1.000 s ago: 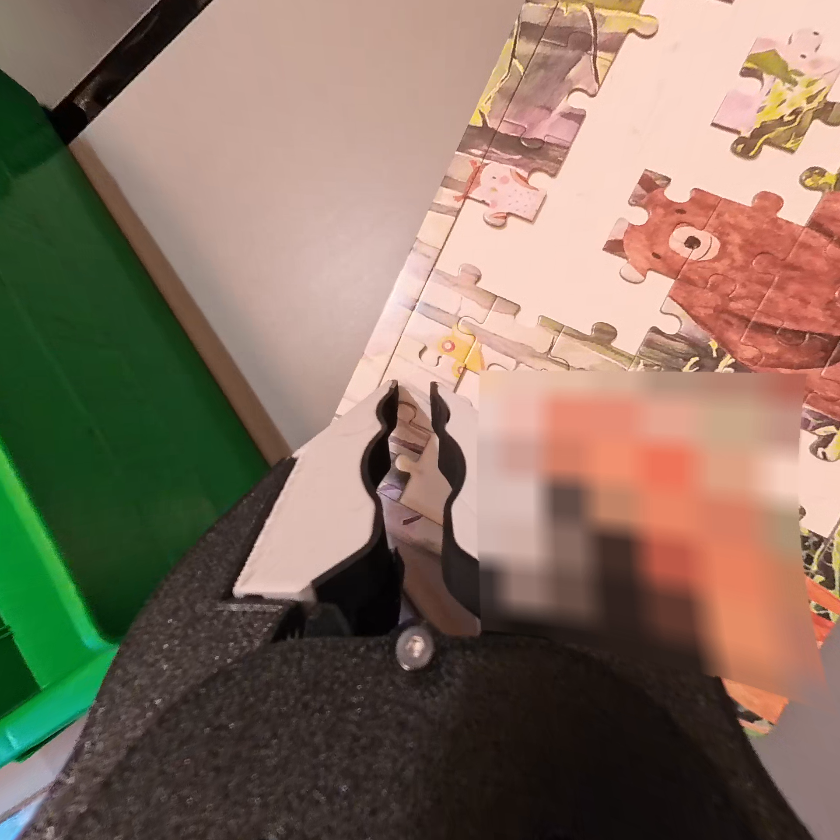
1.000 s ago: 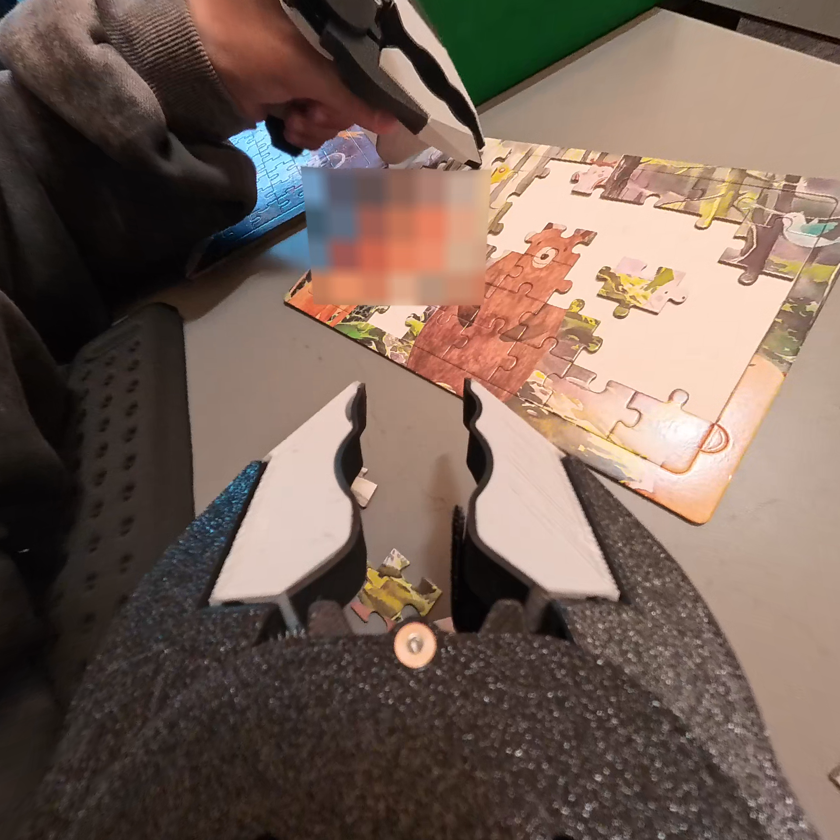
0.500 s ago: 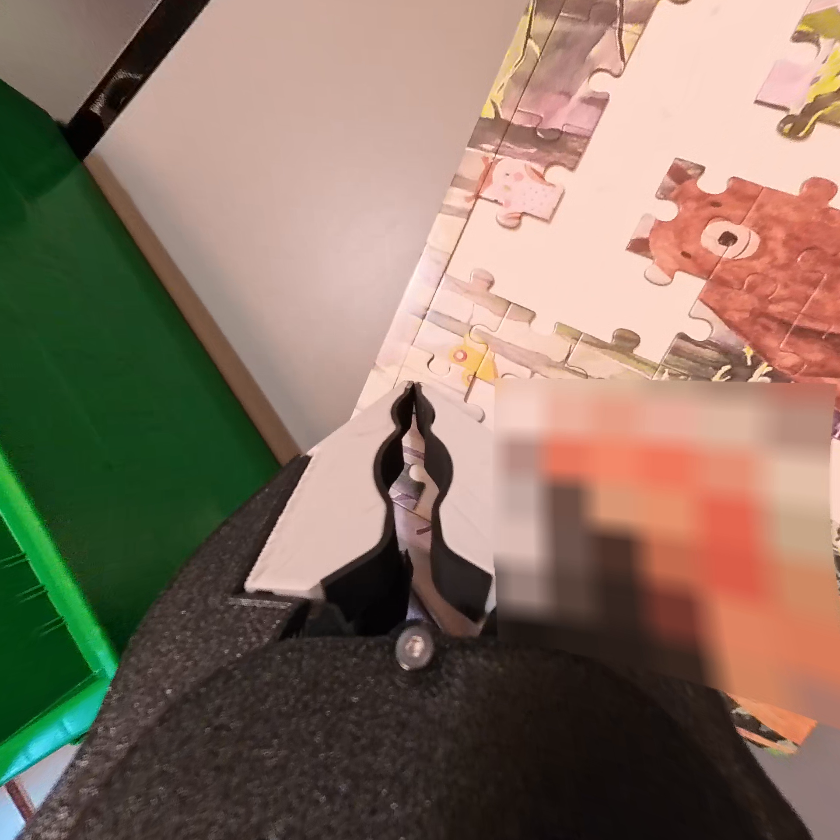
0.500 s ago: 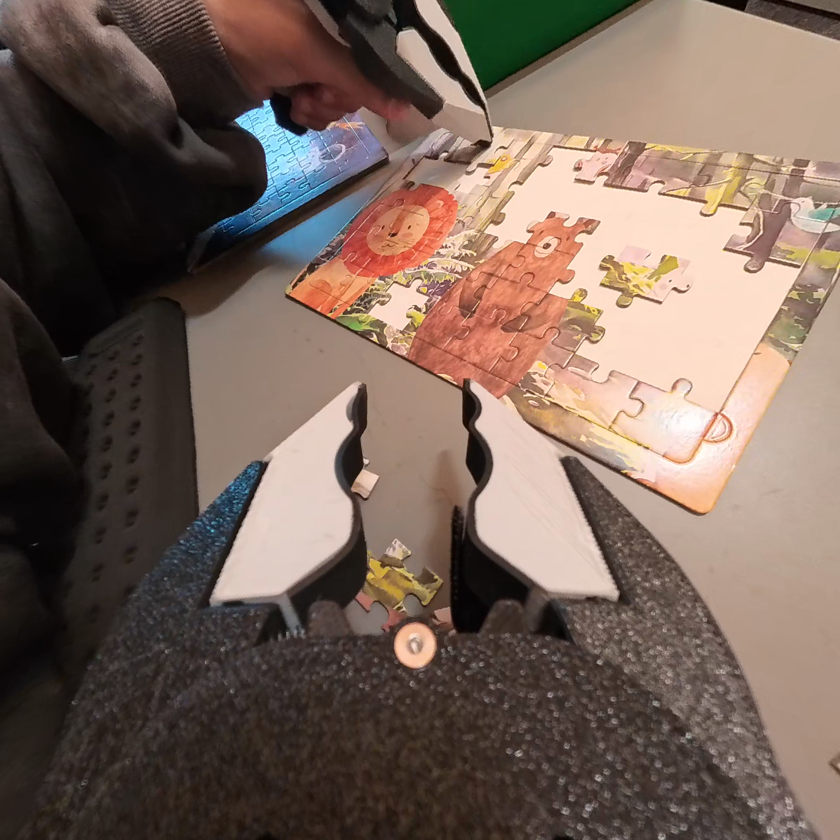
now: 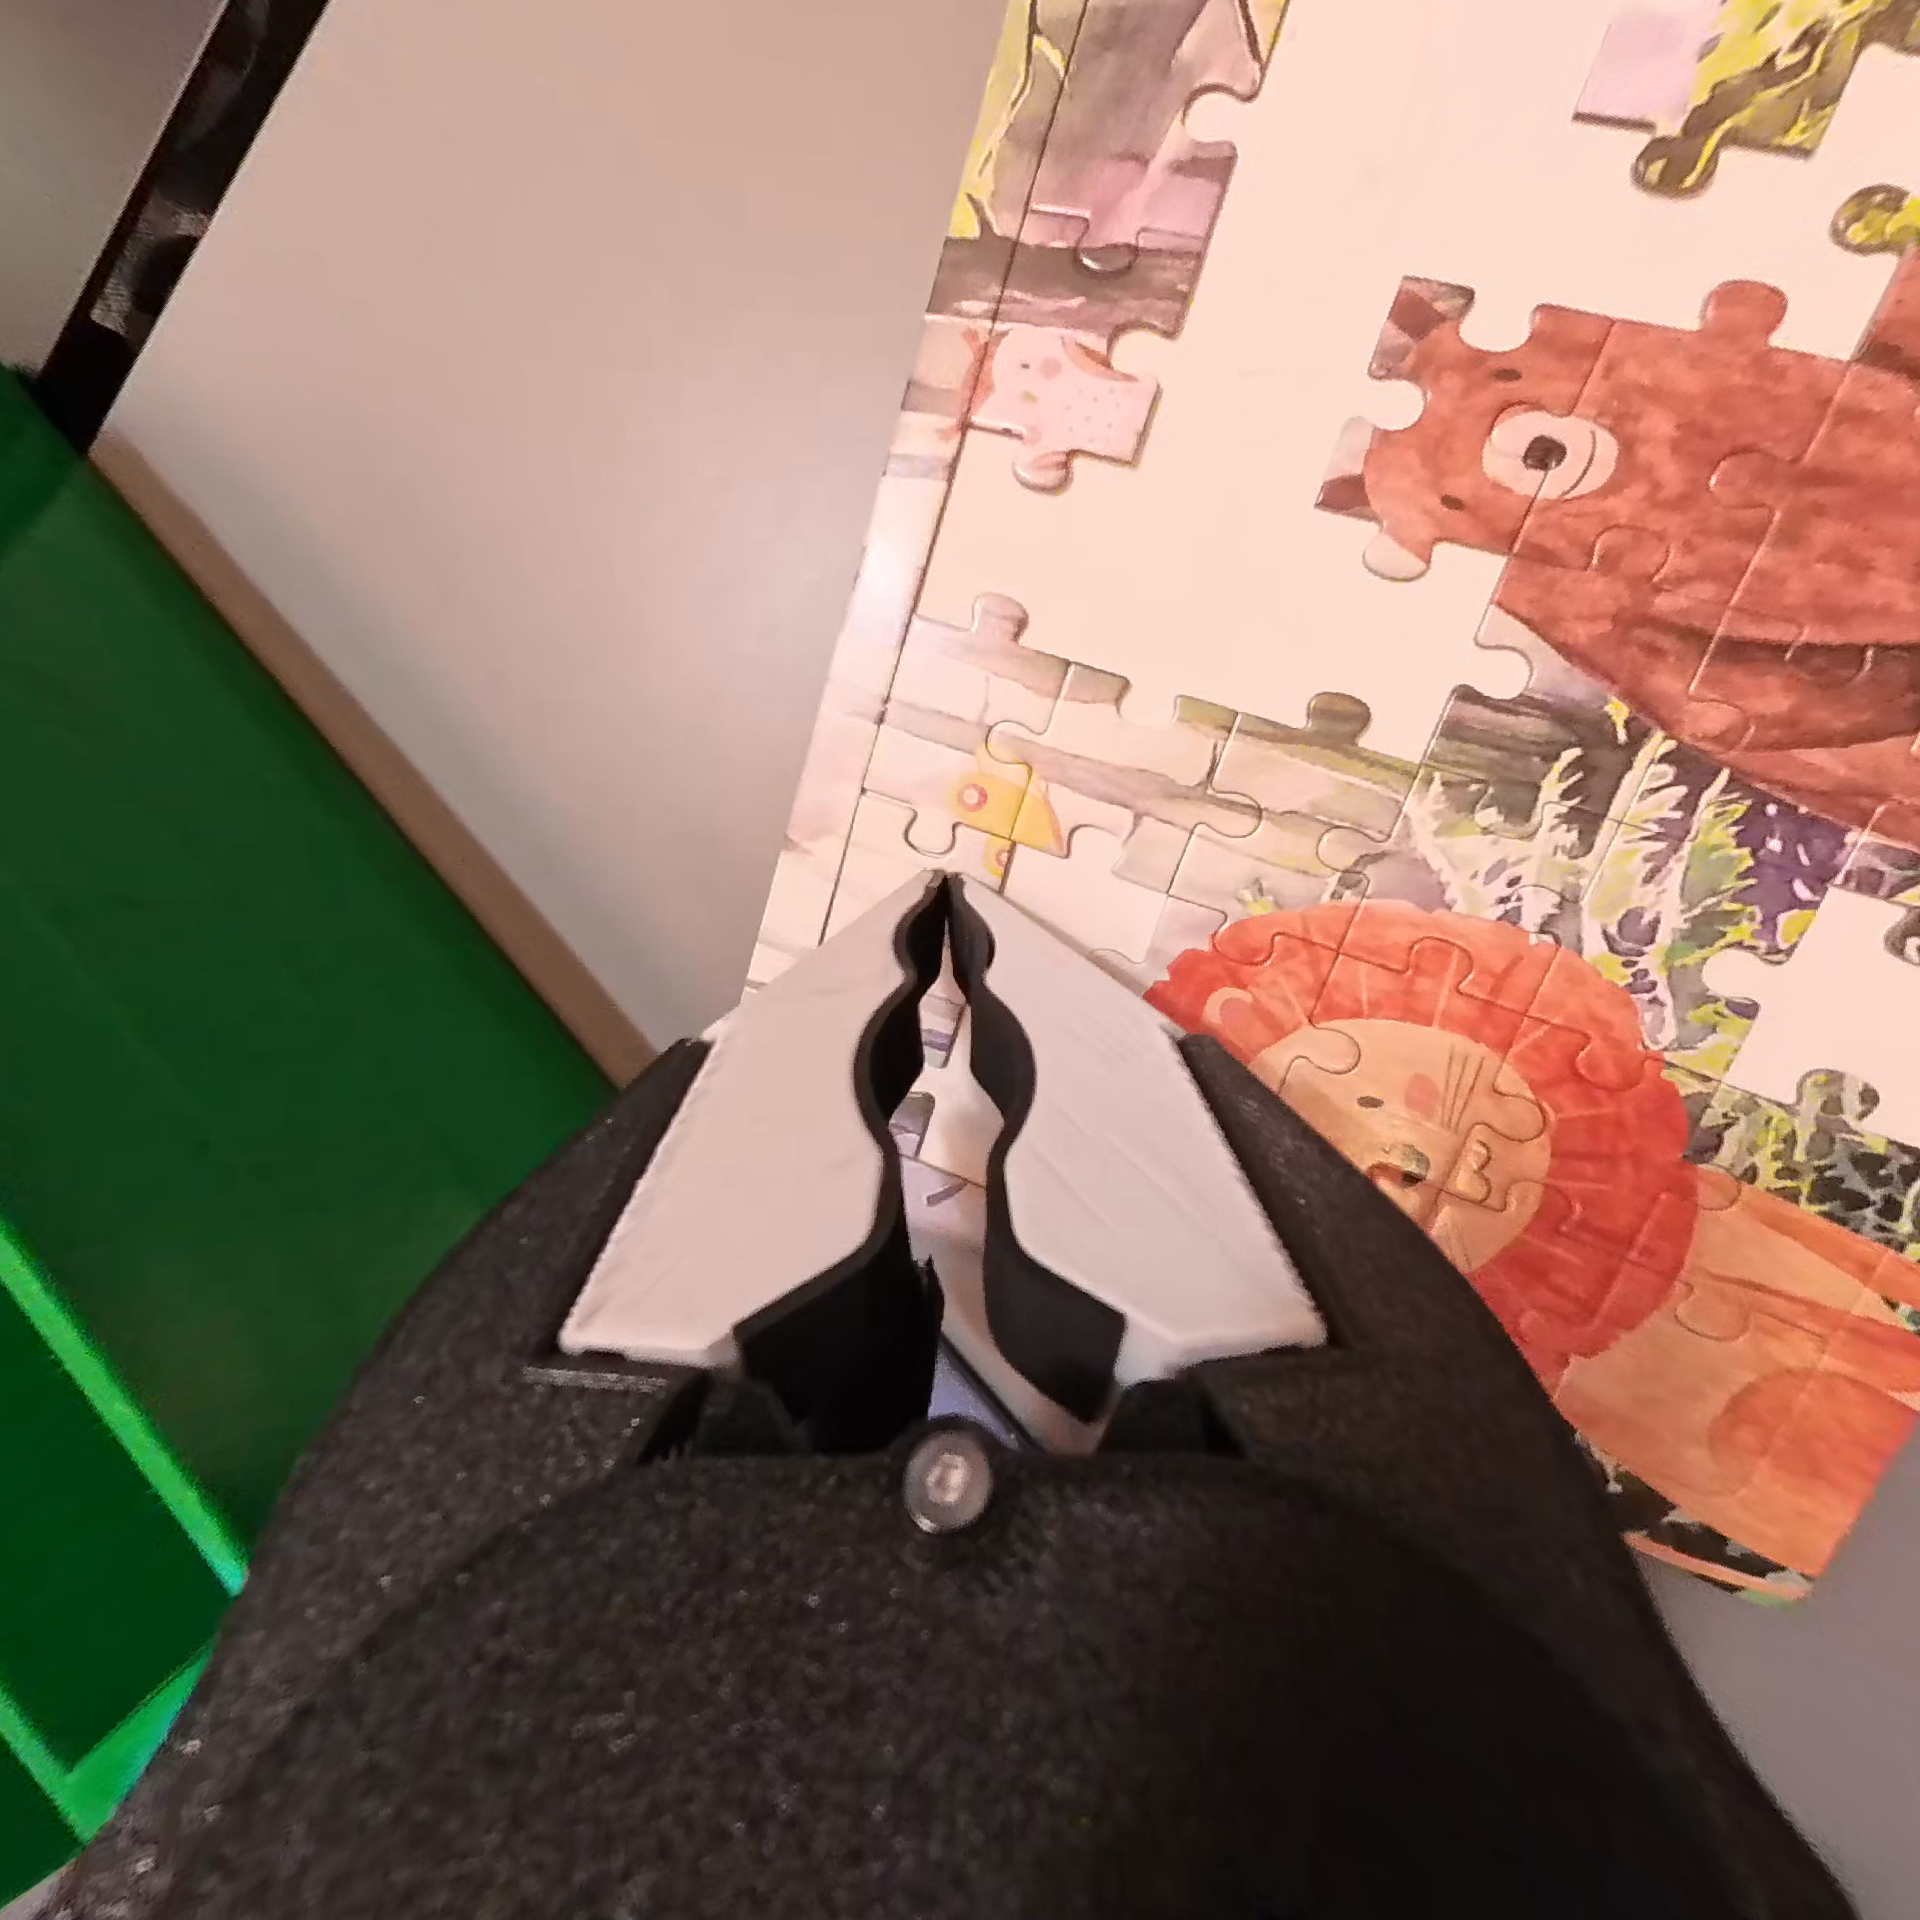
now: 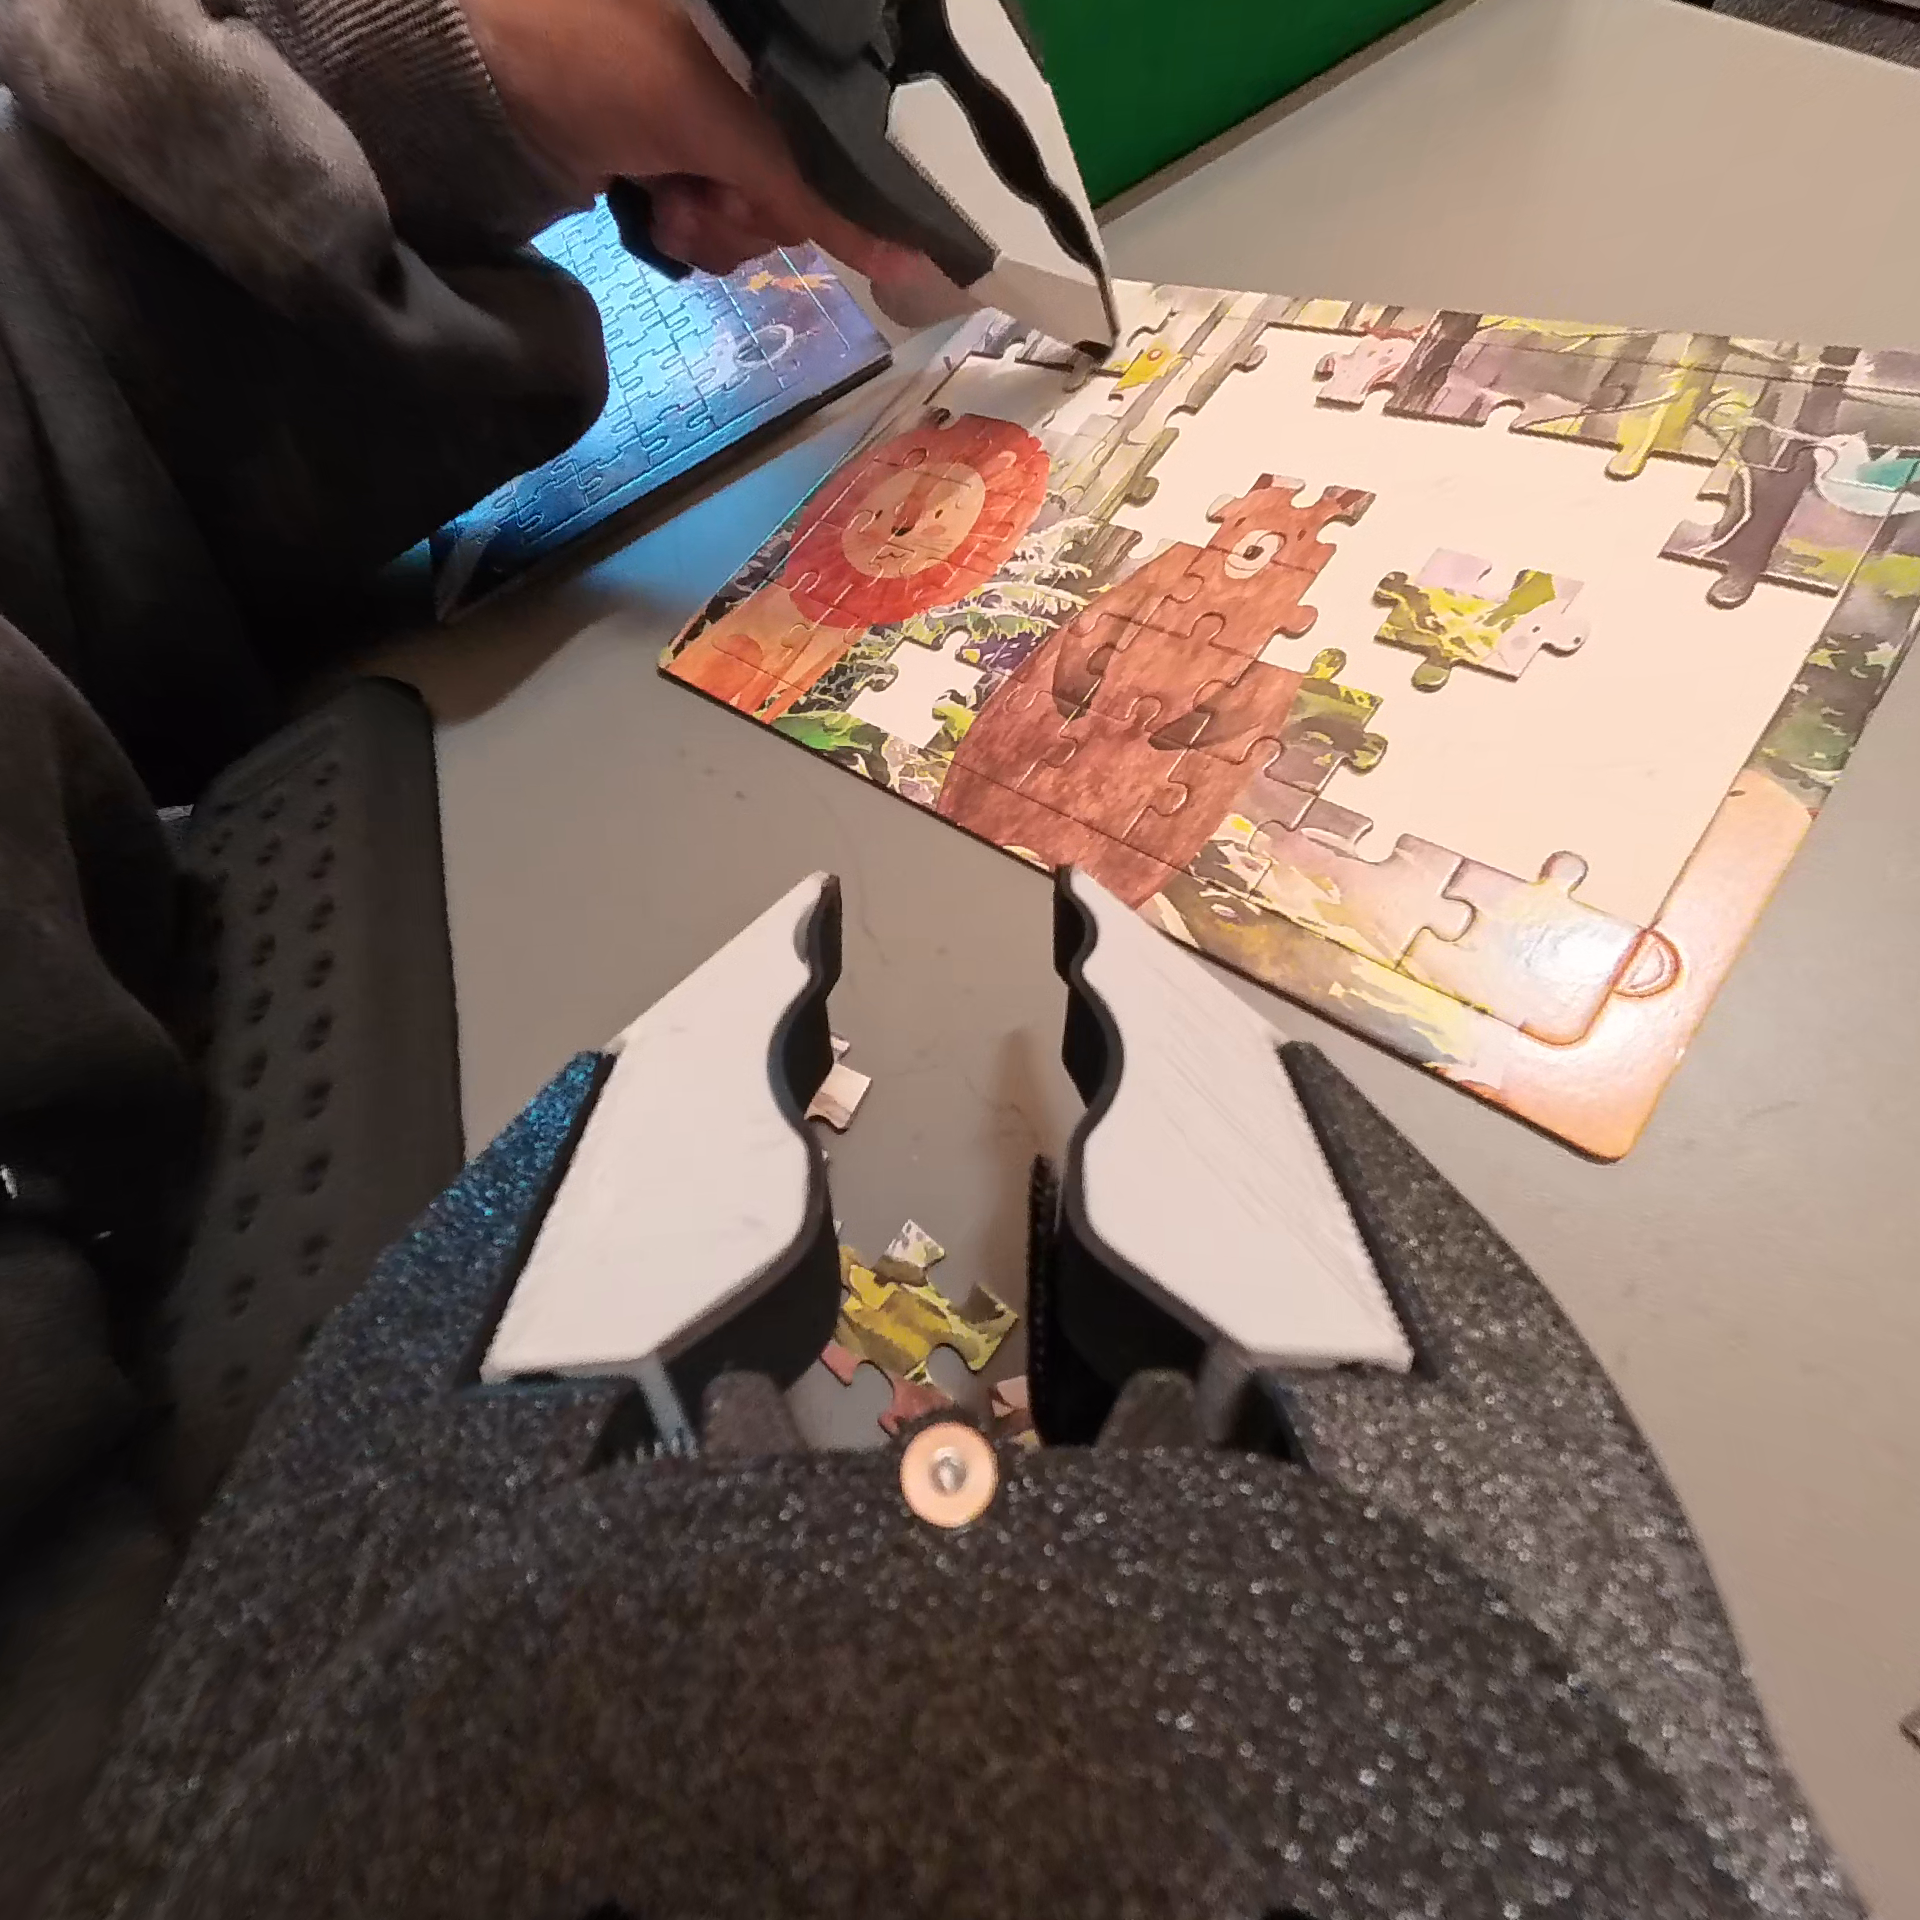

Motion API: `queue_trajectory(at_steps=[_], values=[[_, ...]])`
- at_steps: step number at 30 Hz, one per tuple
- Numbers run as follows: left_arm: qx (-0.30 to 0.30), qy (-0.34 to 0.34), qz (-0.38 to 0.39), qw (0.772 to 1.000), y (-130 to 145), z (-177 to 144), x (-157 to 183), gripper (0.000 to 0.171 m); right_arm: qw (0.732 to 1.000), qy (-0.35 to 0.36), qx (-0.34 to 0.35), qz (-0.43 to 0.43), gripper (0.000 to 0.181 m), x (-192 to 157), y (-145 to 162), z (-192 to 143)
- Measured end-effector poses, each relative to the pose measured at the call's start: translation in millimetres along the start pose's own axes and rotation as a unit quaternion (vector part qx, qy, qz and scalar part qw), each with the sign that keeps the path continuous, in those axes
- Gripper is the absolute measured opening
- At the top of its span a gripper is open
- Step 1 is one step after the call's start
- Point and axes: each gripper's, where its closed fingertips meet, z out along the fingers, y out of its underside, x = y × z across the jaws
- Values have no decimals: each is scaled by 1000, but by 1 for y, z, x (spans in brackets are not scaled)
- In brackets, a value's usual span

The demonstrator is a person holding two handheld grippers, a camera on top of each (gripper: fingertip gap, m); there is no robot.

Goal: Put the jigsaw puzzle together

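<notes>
The jigsaw puzzle lies in an orange-edged frame (image 6: 1662,1049) on the grey table, part filled, with a lion (image 6: 914,509), a brown bear (image 6: 1174,665) and a loose joined cluster (image 6: 1475,613) on the bare white middle. My left gripper (image 5: 943,883) is shut, and its tips touch the puzzle's edge pieces just beyond the lion (image 5: 1455,1122). It also shows in the right wrist view (image 6: 1101,327). I cannot tell whether a piece is pinched. My right gripper (image 6: 940,904) is open and empty over the table in front of the frame. A yellow-green loose piece (image 6: 914,1320) and a whitish one (image 6: 836,1096) lie under it.
A green bin (image 5: 208,935) stands left of the table edge. A blue finished puzzle (image 6: 665,384) lies beyond the frame's left side. The person's grey sleeve (image 6: 260,312) and a black perforated chair part (image 6: 291,935) fill the left. Some 25 cm of space lies between my two pairs of fingers.
My left gripper went from partly open to shut and slid along the puzzle's edge toward the lion. My right gripper stayed open and barely moved.
</notes>
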Motion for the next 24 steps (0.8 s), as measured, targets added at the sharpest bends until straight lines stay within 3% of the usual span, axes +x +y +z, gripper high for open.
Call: queue_trajectory(at_steps=[9,15,24], values=[[20,-11,-20,1000,-11,-8,-9,0,1000,-3,-4,0,40,-1,1,0],[-15,-40,-31,999,3,1,-17,0,1000,-6,-7,2,40,-2,3,1],[12,-55,-21,998,-9,-8,-20,0,1000,-8,-9,4,40,-2,4,2]])
